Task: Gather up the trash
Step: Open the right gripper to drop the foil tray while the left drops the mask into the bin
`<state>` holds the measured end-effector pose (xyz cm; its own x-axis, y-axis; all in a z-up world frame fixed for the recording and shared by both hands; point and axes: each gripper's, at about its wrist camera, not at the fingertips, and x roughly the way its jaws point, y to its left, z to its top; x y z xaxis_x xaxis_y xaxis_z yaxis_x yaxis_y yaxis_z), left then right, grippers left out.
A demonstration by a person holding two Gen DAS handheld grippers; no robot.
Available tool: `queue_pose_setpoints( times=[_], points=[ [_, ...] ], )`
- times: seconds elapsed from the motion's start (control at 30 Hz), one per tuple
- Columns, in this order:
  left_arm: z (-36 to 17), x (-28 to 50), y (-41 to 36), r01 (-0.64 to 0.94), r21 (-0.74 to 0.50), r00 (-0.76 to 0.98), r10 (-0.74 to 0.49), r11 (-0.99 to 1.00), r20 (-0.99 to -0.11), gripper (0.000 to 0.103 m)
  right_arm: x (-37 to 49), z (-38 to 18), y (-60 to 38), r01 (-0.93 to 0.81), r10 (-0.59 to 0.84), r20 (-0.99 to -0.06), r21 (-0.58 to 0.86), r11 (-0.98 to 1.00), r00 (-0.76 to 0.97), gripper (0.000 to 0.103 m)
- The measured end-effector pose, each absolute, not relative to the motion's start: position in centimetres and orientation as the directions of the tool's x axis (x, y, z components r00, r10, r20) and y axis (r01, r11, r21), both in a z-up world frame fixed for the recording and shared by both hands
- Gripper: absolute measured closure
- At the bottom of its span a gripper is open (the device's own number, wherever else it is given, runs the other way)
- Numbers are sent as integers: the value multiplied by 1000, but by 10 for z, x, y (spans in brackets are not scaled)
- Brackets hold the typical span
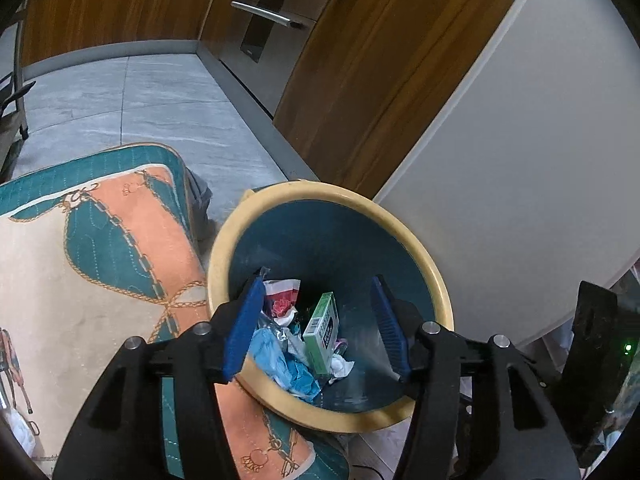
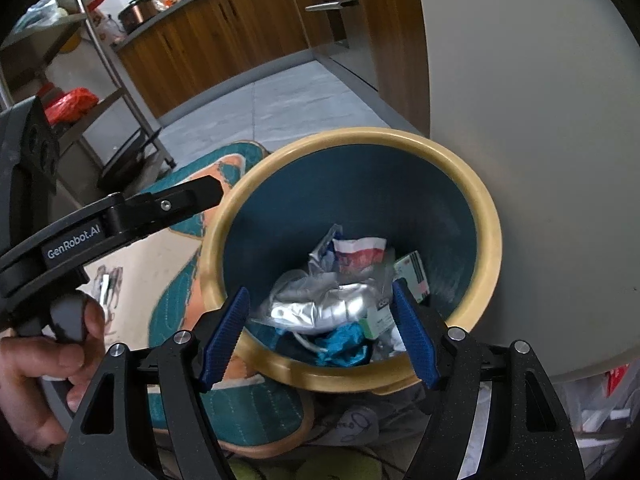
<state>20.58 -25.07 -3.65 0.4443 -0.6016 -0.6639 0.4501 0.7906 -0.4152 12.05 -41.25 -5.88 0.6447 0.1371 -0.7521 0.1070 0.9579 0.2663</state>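
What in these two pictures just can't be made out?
- Bottom of the round teal bin with cream rim: buried under trash, both views.
- Print on the green cardboard box: too small, left wrist view.
- Crumpled blue plastic: partly under the silver foil pouch, right wrist view.
- Patterned teal rug: cut off by edges.

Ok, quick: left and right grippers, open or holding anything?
Left gripper: open, empty, over the trash bin.
Right gripper: open, empty, over the same bin.

Bin: we are seeing the trash bin (image 1: 420, 236), teal inside with a cream rim, standing upright.
Contents: a green box (image 1: 322, 332) is leaning at 12 o'clock of crumpled blue plastic (image 1: 280, 360); a silver wrapper (image 2: 320, 308) is lying on top.
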Motion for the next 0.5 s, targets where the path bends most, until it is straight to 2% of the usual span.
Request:
queue_pose_setpoints(
  times=[0.5],
  points=[
    [-29,201,-179,330,-410,527,-526,850,-667,44,115,-53,-406,92,169,-718,309,947,676,29]
  ],
)
